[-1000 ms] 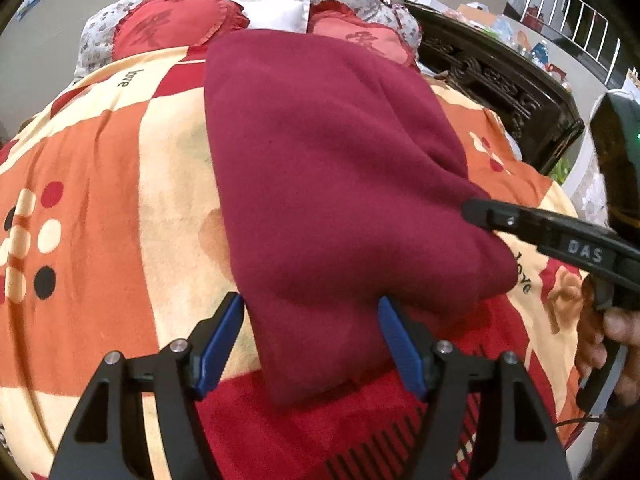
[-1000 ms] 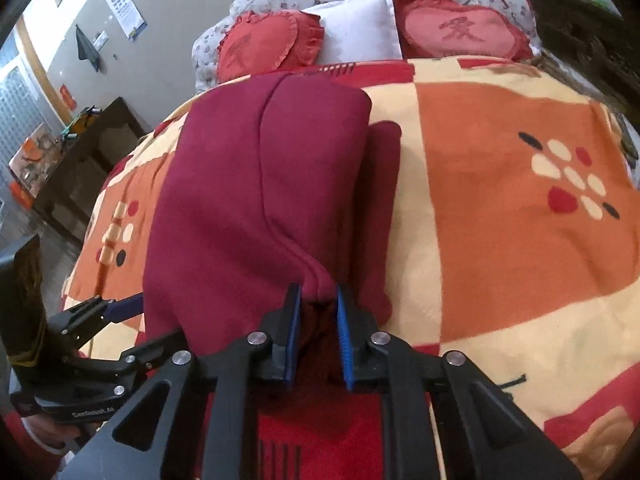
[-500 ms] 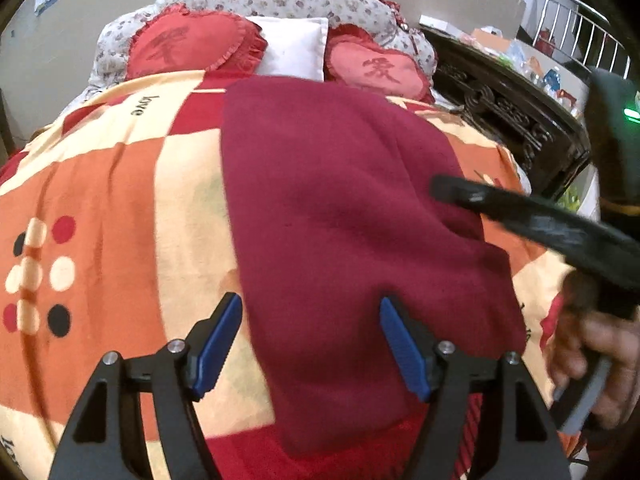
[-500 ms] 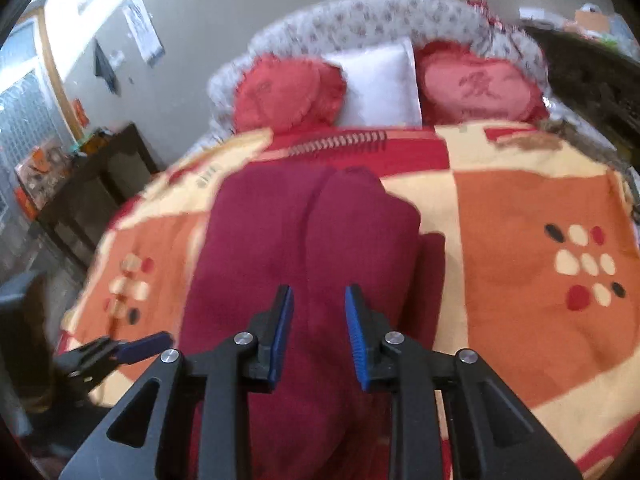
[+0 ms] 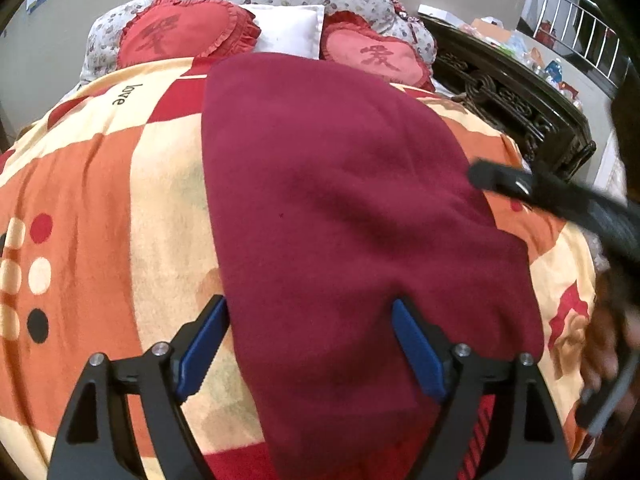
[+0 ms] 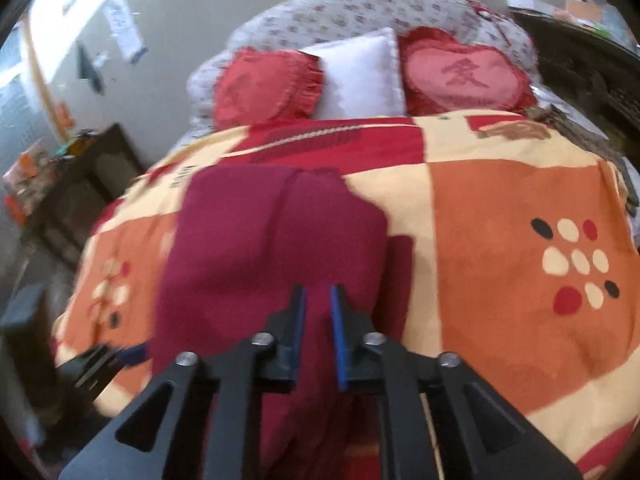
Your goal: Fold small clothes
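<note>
A dark red fleece garment (image 5: 344, 208) lies folded lengthwise on the patterned bedspread (image 5: 100, 208); it also shows in the right wrist view (image 6: 260, 248). My left gripper (image 5: 308, 344) is wide open, its blue-padded fingers straddling the garment's near end above the cloth. My right gripper (image 6: 318, 320) hovers above the garment's near end, jaws a narrow gap apart with nothing between them. The right gripper's black fingers (image 5: 532, 188) appear at the right of the left wrist view, over the garment's right edge.
Two red heart cushions (image 5: 180, 36) and a white pillow (image 5: 288, 32) lie at the head of the bed. A dark carved bed frame (image 5: 512, 100) runs along the right. A dark side table (image 6: 68, 184) stands left of the bed.
My right gripper let go of the garment's near end, lifted and pulled back. My left gripper stayed open and rose slightly; the garment now lies flatter on the bed.
</note>
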Demonstrator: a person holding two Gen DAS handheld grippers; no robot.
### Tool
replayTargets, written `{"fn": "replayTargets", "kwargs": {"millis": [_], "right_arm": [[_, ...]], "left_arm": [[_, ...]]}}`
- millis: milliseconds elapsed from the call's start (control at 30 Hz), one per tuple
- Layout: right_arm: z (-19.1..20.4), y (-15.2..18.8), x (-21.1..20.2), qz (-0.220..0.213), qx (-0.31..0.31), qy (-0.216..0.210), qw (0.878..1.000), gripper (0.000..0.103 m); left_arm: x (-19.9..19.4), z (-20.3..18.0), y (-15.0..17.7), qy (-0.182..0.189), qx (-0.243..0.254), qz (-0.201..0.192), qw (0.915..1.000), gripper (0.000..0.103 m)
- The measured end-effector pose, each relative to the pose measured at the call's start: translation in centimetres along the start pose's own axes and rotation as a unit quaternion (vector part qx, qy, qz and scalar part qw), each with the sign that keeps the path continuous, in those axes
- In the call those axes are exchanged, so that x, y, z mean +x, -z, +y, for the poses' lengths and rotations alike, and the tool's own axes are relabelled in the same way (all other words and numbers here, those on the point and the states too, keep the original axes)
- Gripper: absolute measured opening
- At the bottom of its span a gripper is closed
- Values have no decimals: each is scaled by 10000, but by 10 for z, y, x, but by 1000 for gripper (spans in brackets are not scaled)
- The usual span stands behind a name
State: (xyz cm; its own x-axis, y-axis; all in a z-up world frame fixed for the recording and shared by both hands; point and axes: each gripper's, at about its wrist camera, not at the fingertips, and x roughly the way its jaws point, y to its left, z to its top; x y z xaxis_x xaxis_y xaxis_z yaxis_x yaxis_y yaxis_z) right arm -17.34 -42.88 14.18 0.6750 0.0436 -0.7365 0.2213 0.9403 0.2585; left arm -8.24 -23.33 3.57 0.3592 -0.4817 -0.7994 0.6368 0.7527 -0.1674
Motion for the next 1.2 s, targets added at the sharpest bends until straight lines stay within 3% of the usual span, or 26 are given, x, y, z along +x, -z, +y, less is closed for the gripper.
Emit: {"fn": "replayTargets", "kwargs": {"millis": [33, 133, 233, 367, 467, 500, 533, 600, 700, 767, 867, 900, 933, 1000, 1067, 1200], "right_arm": [[6, 9, -5, 36, -135, 64, 9999, 57], [12, 32, -4, 167, -357, 322, 9987, 57], [0, 53, 16, 363, -478, 538, 9967, 64], [-17, 50, 6, 231, -122, 178, 9995, 70], [-24, 42, -6, -74, -33, -89, 9999, 73], [-27, 39, -7, -136, -25, -76, 9999, 81], [-30, 35, -4, -164, 8, -47, 9999, 90], [-38, 30, 4, -213, 193, -198, 9994, 93], [-54, 23, 28, -47, 691, -607, 9957, 95], [-60, 22, 47, 228, 964, -995, 9901, 96], [-62, 23, 55, 199, 1255, -1275, 9837, 90], [-61, 23, 54, 197, 1294, -1314, 9827, 78], [-58, 22, 48, 161, 1260, -1314, 9832, 67], [-50, 18, 35, 140, 1092, -1350, 9847, 59], [-42, 16, 21, 109, 1001, -1461, 9841, 58], [-20, 21, -8, 218, 900, -1797, 9793, 58]], "left_arm": [[0, 0, 0, -2, -5, 3, 10000, 86], [0, 0, 0, -12, -2, -9, 10000, 86], [1, 0, 1, 13, 15, 25, 10000, 87], [-4, 9, -1, 258, 3, 60, 9996, 87], [-10, 32, -5, 648, -344, -28, 9973, 88], [-10, 39, -6, 695, -474, -68, 9964, 89], [-9, 49, -8, 683, -658, -125, 9954, 89], [-6, 61, -12, 694, -907, -143, 9934, 89], [4, 68, -18, 1036, -1163, -93, 9878, 89], [14, 65, -22, 1279, -1178, 6, 9848, 92], [38, 55, -23, 1509, -1131, 397, 9813, 92], [40, 54, -23, 1519, -1162, 391, 9808, 90], [37, 52, -25, 1578, -1136, 351, 9803, 81], [24, 48, -28, 1533, -987, 353, 9826, 71], [5, 45, -29, 1528, -798, 306, 9846, 62], [-47, 44, -16, 1442, -565, 357, 9873, 62]]}}
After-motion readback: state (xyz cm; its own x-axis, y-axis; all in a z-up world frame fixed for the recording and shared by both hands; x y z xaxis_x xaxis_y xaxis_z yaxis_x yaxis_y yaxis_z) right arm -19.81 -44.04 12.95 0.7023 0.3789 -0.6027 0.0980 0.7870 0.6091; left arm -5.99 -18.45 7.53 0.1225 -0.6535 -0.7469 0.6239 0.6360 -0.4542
